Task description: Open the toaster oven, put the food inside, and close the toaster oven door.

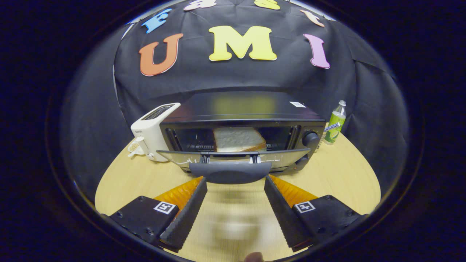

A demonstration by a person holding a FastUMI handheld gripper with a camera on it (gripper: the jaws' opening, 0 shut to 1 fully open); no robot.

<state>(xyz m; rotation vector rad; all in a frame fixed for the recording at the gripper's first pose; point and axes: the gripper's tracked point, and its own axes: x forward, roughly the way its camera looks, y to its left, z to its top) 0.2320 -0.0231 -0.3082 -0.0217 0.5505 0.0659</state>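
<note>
A black toaster oven (240, 116) stands on the wooden table (338, 174), its glass door (233, 157) swung down and open toward me. A slice of white bread (237, 139) lies on the rack inside. The door's dark grey handle (230, 172) sits just ahead of my fingertips, spanning the gap between them. My gripper (235, 182) is open, with nothing between its fingers, and it hovers low over the table in front of the handle.
A white pop-up toaster (153, 131) stands against the oven's left side, with a small white dish (134, 148) in front of it. A green-labelled bottle (335, 123) stands to the oven's right. The oven's knob (310, 139) faces me.
</note>
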